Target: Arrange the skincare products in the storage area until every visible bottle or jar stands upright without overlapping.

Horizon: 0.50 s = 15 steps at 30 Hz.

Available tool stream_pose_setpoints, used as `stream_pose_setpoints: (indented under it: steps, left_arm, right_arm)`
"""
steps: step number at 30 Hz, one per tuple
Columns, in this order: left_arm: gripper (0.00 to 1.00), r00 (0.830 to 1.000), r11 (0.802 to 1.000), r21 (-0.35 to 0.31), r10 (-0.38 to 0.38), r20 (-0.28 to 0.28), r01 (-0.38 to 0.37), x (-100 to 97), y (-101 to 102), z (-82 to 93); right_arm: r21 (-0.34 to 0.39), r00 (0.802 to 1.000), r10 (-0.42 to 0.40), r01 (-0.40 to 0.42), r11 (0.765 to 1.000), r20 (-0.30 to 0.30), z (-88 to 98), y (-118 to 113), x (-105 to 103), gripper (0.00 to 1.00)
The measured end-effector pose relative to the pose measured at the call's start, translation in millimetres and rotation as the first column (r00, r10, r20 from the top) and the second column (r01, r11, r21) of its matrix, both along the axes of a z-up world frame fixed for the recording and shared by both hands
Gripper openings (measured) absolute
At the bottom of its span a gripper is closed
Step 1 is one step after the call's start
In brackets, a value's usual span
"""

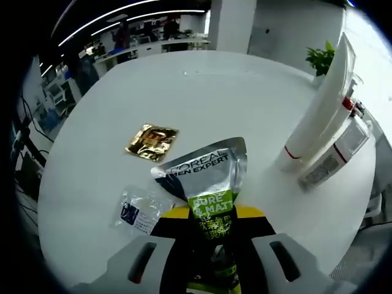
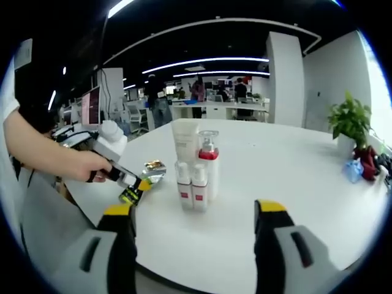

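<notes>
So that it can be stood upright, the L'Oreal tube (image 1: 211,190) is clamped in the left gripper (image 1: 211,245), while the right gripper (image 2: 195,220) is held agape.

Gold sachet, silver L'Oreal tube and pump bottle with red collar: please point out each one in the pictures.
gold sachet (image 1: 152,141), left gripper view, middle of its foil face.
silver L'Oreal tube (image 1: 207,177), left gripper view, printed body above the jaws.
pump bottle with red collar (image 2: 208,155), right gripper view, on the red collar.

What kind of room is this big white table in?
Most likely an open-plan office. Behind the round white table stand rows of desks with people at them, a monitor glows at the side, and long strip lights run across the dark ceiling.
</notes>
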<state>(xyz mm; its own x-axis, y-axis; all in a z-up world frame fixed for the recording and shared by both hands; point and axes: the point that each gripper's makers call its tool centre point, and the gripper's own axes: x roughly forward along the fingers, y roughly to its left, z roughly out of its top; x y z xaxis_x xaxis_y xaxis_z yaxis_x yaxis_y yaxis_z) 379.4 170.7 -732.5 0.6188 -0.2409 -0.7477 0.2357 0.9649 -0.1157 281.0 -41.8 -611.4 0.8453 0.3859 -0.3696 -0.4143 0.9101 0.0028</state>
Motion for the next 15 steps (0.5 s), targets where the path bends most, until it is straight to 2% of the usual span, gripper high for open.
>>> stream_pose_setpoints:
  steps: [15]
  left_arm:
    - [0.20,0.993,0.996,-0.060,-0.058,0.101,0.064,-38.4,-15,40.1]
  right_arm:
    - [-0.009,0.997,0.077,-0.077,0.997,0.002,0.5,13,-7,0.75]
